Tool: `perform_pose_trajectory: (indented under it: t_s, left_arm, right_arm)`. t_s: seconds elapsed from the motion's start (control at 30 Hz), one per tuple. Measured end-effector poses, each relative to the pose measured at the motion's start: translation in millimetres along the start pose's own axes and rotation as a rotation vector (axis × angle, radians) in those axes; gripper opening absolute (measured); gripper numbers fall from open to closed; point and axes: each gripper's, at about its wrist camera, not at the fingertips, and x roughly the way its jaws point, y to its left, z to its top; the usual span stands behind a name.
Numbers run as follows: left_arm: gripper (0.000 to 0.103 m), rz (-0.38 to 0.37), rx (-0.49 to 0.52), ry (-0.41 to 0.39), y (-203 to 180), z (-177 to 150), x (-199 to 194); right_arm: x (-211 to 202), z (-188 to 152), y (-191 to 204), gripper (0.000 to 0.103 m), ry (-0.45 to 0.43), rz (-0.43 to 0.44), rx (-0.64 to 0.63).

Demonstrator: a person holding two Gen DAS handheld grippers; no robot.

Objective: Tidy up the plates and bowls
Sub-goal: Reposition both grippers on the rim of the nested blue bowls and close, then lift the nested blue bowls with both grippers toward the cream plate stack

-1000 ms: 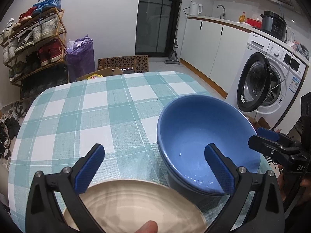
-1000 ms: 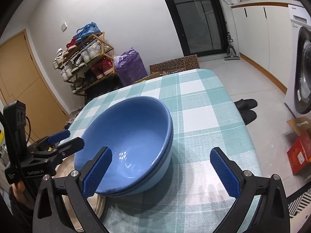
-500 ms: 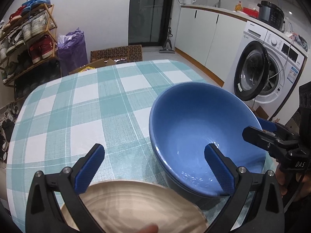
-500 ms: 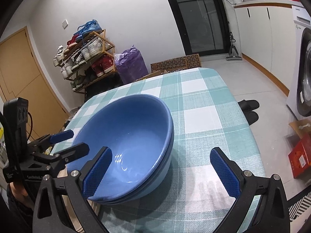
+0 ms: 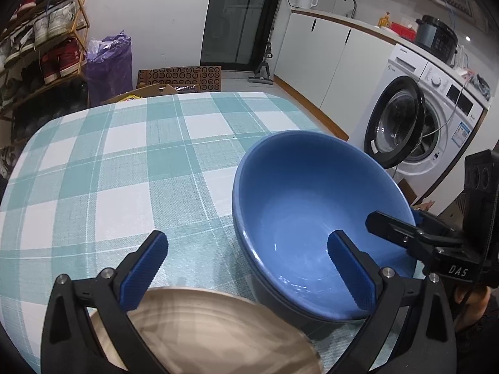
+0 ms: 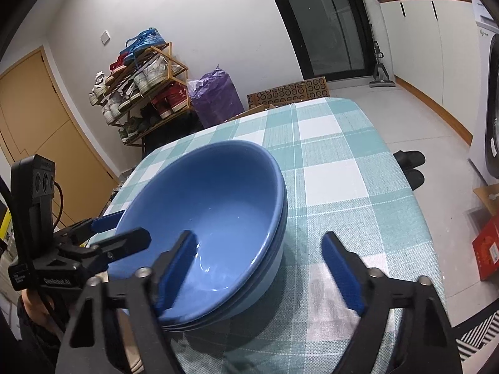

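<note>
Right gripper [image 6: 260,269] fingers just narrowed, straddling stacked blue bowls [image 6: 212,243] rim, no grip, left gripper [image 5: 248,269] wide open, empty, checked tabletop [image 5: 124,162], beige plate [image 5: 218,333] close in front, washing machine [image 5: 421,118] right.

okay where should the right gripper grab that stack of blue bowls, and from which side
Take the blue bowls by the rim nearest the right gripper, coming down from above on that side. The rim is thin and the walls flare out, so one finger goes inside, one outside. Its jaws have just been closing and straddle that rim, not yet pinching.
</note>
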Motion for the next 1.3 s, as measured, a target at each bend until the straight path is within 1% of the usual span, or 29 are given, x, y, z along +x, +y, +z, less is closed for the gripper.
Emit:
perform_pose_trajectory:
  t_s: [0.07, 0.1, 0.13, 0.17, 0.23, 0.3, 0.33, 0.4, 0.47, 0.53, 0.57, 0.77, 1.03, 1.1, 1.3]
  left_arm:
    - [0.101, -0.009, 0.0, 0.0, 0, 0, -1]
    - [0.099, -0.012, 0.002, -0.002, -1, 0, -1]
    - [0.096, -0.018, 0.005, -0.002, -2, 0, -2]
    - [0.09, -0.026, 0.007, 0.002, -3, 0, -1]
    - [0.086, -0.038, 0.007, 0.011, -3, 0, -1]
    - [0.072, -0.05, 0.011, 0.019, -5, -1, 0]
    - [0.068, -0.057, 0.013, 0.025, -6, -2, 0]
    - [0.057, -0.069, 0.02, 0.029, -7, -2, 0]
    - [0.055, -0.075, 0.026, 0.029, -9, -3, -1]
    - [0.053, -0.081, 0.03, 0.027, -10, -3, -2]
    - [0.05, -0.083, 0.031, 0.028, -10, -3, -2]
    - [0.044, -0.072, 0.035, 0.027, -10, -3, -3]
    - [0.041, -0.065, 0.028, 0.026, -8, -4, -3]
    - [0.037, -0.06, 0.026, 0.026, -7, -4, -3]
    - [0.037, -0.054, 0.028, 0.026, -8, -5, -5]
  right_arm:
    - [0, 0, 0, 0.076, -0.004, 0.011, 0.001]
    - [-1, 0, 0, 0.074, -0.006, 0.011, 0.0]
    - [-1, 1, 1, 0.074, -0.008, 0.013, -0.001]
    - [-1, 1, 1, 0.073, -0.009, 0.017, -0.002]
    - [-2, 1, 3, 0.072, -0.013, 0.029, -0.007]
    - [-4, 0, 5, 0.071, -0.017, 0.035, -0.014]
    - [-4, 0, 6, 0.07, -0.019, 0.036, -0.019]
    - [-5, 0, 9, 0.069, -0.018, 0.038, -0.025]
    - [-5, 0, 11, 0.068, -0.02, 0.031, -0.03]
    - [-6, 1, 12, 0.065, -0.022, 0.032, -0.031]
    - [-7, 1, 12, 0.064, -0.025, 0.028, -0.034]
    - [-9, 1, 14, 0.059, -0.028, 0.011, -0.035]
    - [-9, 1, 14, 0.056, -0.029, -0.002, -0.028]
    - [-10, 1, 12, 0.055, -0.031, -0.003, -0.024]
    - [-11, -1, 13, 0.053, -0.036, -0.016, -0.04]
